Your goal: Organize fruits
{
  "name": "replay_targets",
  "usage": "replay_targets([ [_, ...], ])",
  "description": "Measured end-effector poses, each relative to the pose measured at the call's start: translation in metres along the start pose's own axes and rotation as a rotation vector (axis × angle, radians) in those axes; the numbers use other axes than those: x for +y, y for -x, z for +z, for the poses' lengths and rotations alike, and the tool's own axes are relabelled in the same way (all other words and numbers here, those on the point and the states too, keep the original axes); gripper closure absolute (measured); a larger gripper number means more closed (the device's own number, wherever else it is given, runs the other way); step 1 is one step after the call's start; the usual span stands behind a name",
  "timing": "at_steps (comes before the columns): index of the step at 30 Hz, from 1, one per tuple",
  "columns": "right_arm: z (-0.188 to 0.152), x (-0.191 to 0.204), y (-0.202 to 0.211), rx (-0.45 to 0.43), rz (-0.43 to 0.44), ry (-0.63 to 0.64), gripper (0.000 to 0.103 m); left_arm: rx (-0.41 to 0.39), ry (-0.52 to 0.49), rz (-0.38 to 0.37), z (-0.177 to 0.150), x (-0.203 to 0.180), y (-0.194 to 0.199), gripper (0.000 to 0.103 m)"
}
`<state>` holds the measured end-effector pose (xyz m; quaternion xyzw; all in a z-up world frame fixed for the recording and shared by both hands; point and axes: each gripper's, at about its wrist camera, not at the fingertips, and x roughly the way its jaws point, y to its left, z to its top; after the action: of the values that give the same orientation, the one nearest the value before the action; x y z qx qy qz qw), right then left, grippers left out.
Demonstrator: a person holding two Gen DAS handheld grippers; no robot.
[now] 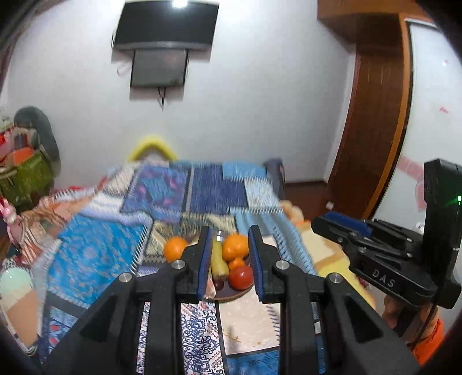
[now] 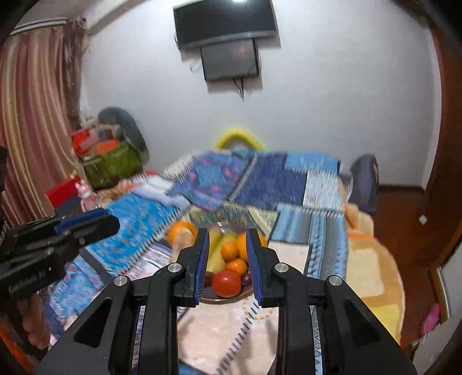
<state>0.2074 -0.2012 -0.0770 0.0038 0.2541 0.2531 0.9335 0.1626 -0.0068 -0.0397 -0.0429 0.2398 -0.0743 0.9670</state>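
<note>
A round plate (image 1: 235, 294) (image 2: 228, 300) of fruit sits on a patchwork bedspread. It holds a red tomato (image 1: 241, 277) (image 2: 227, 283), oranges (image 1: 235, 246) (image 2: 230, 250), a banana (image 1: 218, 261) (image 2: 218, 251) and dark grapes (image 1: 219, 285) (image 2: 246, 278). One orange (image 1: 174, 247) (image 2: 180, 230) lies on the spread left of the plate. My left gripper (image 1: 229, 259) is open and empty, held above and short of the plate. My right gripper (image 2: 227, 259) is open and empty in the same stance. Each gripper shows at the side of the other's view.
The patchwork bedspread (image 1: 130, 230) (image 2: 288, 178) covers the bed. A basket of clutter (image 2: 112, 161) stands at the far left by a curtain (image 2: 31, 115). A wall TV (image 1: 166, 24) hangs ahead. A wooden door (image 1: 375, 129) is at right. An orange rug (image 2: 372, 268) lies right of the bed.
</note>
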Motion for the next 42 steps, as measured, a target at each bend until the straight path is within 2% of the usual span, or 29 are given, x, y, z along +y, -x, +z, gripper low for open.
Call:
replay_targets([
  [6,0.008,0.028,0.068,-0.138,0.004,0.019,0.079,-0.133,-0.050,0.008,0.011,-0.016,0.071,0.077],
  [8,0.007,0.037,0.087,-0.179,0.008,0.020,0.079,-0.162,-0.063,0.010,0.010,-0.018,0.087,0.065],
  [11,0.005,0.049,0.106,-0.226,0.006,0.021,0.075,-0.211,-0.083,0.015,0.007,-0.023,0.112,0.055],
  [15,-0.001,0.060,0.122,-0.275,-0.020,0.031,0.059,-0.239,-0.101,0.019,0.001,-0.027,0.132,0.046],
  [18,-0.005,0.064,0.130,-0.296,-0.034,0.032,0.049,-0.250,-0.099,0.021,-0.003,-0.027,0.137,0.036],
  [23,-0.007,0.066,0.130,-0.317,-0.065,0.028,0.031,-0.263,-0.081,0.036,-0.008,-0.025,0.141,0.012],
  [25,-0.009,0.068,0.132,-0.325,-0.073,0.028,0.020,-0.265,-0.077,0.044,-0.009,-0.024,0.142,0.009],
  [29,-0.011,0.069,0.136,-0.339,-0.093,0.028,0.013,-0.265,-0.067,0.055,-0.011,-0.021,0.141,0.003],
  [33,-0.015,0.070,0.141,-0.350,-0.112,0.030,0.005,-0.263,-0.053,0.058,-0.014,-0.018,0.141,0.002],
  [42,-0.018,0.073,0.144,-0.358,-0.118,0.043,0.003,-0.257,-0.048,0.075,-0.016,-0.015,0.138,0.000],
])
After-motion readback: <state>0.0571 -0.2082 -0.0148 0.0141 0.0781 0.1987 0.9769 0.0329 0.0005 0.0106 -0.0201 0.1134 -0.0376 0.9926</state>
